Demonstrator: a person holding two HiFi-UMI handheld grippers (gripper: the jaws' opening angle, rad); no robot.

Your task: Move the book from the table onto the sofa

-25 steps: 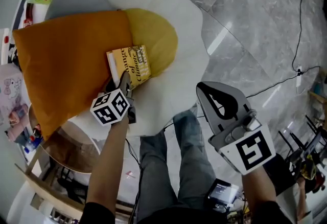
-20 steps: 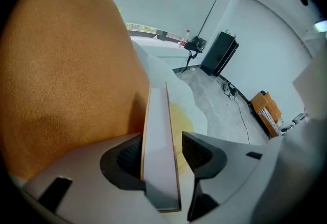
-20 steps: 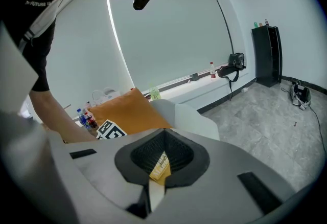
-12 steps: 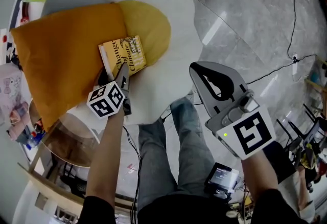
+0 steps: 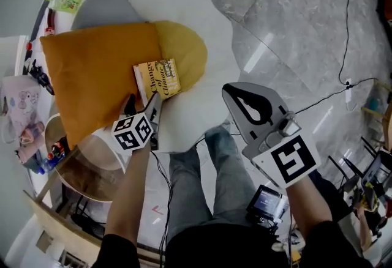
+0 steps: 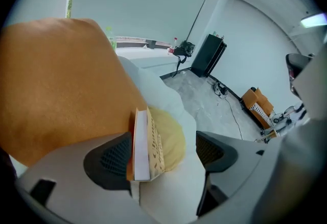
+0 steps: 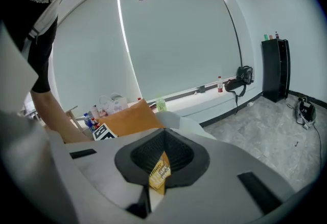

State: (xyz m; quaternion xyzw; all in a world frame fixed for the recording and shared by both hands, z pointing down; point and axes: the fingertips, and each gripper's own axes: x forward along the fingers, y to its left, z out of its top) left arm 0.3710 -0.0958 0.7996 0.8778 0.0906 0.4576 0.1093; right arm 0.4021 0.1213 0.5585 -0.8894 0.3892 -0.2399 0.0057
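the book (image 5: 157, 79) lies on the white sofa (image 5: 202, 115), cover up. its left edge rests against the right side of the orange pillow (image 5: 92, 71), and the rest of it lies on the yellow cushion (image 5: 187, 49) just right of that pillow.

the left gripper (image 5: 141, 106) hangs just below the pillow's lower right corner and points up at the book. its 2 jaws stand spread wide and have just been opening. in the left gripper view the book (image 6: 145, 146) shows between them with its page edge toward the camera, close to the pad on the pillow's side. neither pad presses on it.

the right gripper (image 5: 245, 107) is well to the right of the pillow, past the book, above the sofa's near edge and the person's leg (image 5: 229, 181). its jaws are pressed together with nothing pinched. in the right gripper view a strip of the book's yellow cover (image 7: 159, 174) shows through a narrow slit behind the tips, with the pillow (image 7: 130, 118) beyond it.

a round table (image 5: 86, 184) sits below the pillow's lower left side in the head view. grey marble floor (image 5: 288, 28) lies to the right of the pillow, beyond the sofa, and a black cable (image 5: 345, 46) runs across it.
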